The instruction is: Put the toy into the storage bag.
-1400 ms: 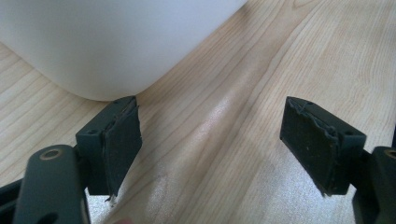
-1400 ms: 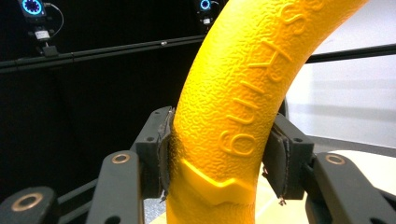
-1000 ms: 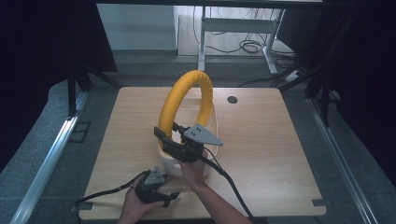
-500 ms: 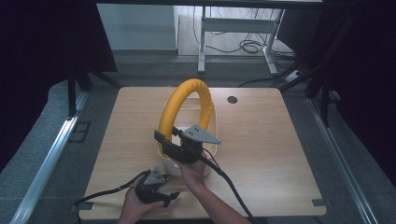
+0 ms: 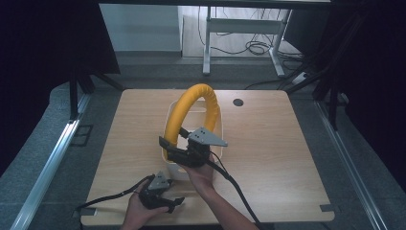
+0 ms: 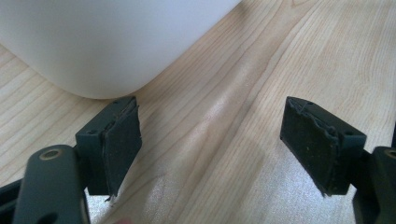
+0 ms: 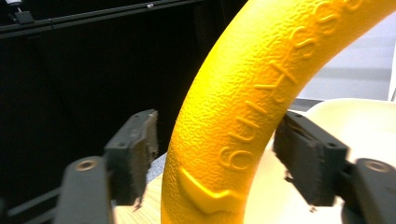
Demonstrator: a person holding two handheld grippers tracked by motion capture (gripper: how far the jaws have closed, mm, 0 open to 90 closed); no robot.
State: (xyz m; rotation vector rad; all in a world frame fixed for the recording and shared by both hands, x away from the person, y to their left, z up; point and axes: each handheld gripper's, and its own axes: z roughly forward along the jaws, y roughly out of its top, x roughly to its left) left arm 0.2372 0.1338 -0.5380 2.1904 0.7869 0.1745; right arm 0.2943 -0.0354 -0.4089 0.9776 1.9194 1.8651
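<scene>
Standing upright over the white basket (image 5: 178, 170) in the middle of the wooden table (image 5: 277, 158), the yellow handle (image 5: 191, 103) arches free, and that is the risk: with nothing pinching it, it could flop back down onto the rim, or the basket could slide if the arm nudges it while backing off. The right gripper (image 7: 215, 163) has its jaws spread, the handle between them with a gap on each side; they have just been opening, where a second ago they looked clamped on it. The left gripper (image 6: 212, 140) rests near the basket's corner, jaws spread over bare wood.
</scene>
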